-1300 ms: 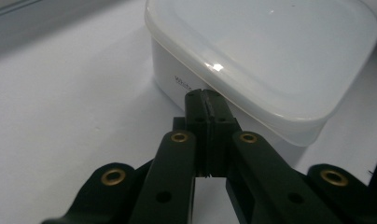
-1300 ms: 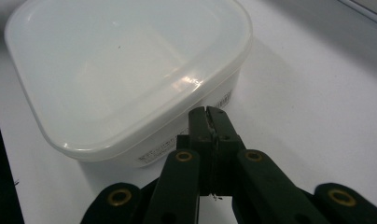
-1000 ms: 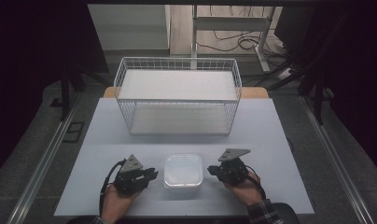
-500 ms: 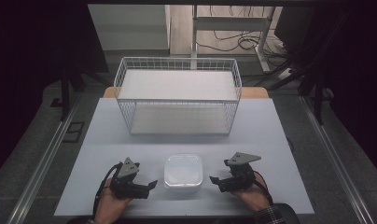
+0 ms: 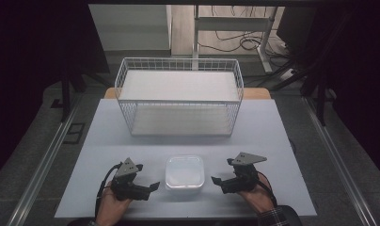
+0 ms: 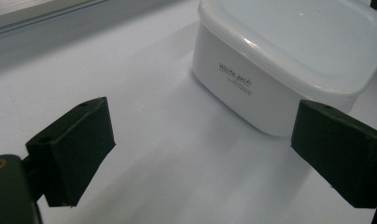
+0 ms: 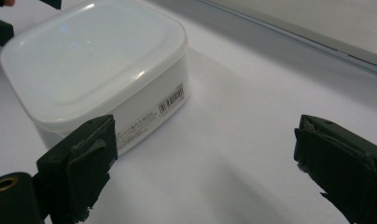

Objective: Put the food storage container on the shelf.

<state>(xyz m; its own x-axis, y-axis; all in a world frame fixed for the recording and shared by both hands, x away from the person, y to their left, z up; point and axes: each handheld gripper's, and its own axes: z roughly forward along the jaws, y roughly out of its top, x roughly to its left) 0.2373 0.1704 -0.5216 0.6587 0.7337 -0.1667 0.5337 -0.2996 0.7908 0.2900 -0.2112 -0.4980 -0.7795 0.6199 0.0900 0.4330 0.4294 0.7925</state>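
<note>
A white plastic container [image 5: 184,173] with its lid on stands near the front middle of the white table [image 5: 273,136]. My left gripper [image 5: 149,180] rests to its left, jaws open and pointing at it, a short gap between them. My right gripper [image 5: 222,173] mirrors this on the container's right side, also open. In the left gripper view the container [image 6: 289,60] lies ahead to the right of the open left gripper [image 6: 205,154], with small print on its side. In the right gripper view the container [image 7: 93,70], with a barcode label, sits ahead to the left of the open right gripper [image 7: 205,154].
A white wire basket [image 5: 181,117] stands across the back middle of the table, with nothing visible inside. Bare tabletop lies between it and the container. Metal rails run along the floor on both sides, and cables lie on the floor behind.
Both grippers have drawn back toward the near table edge and a little outward from the container. The container has not moved.
</note>
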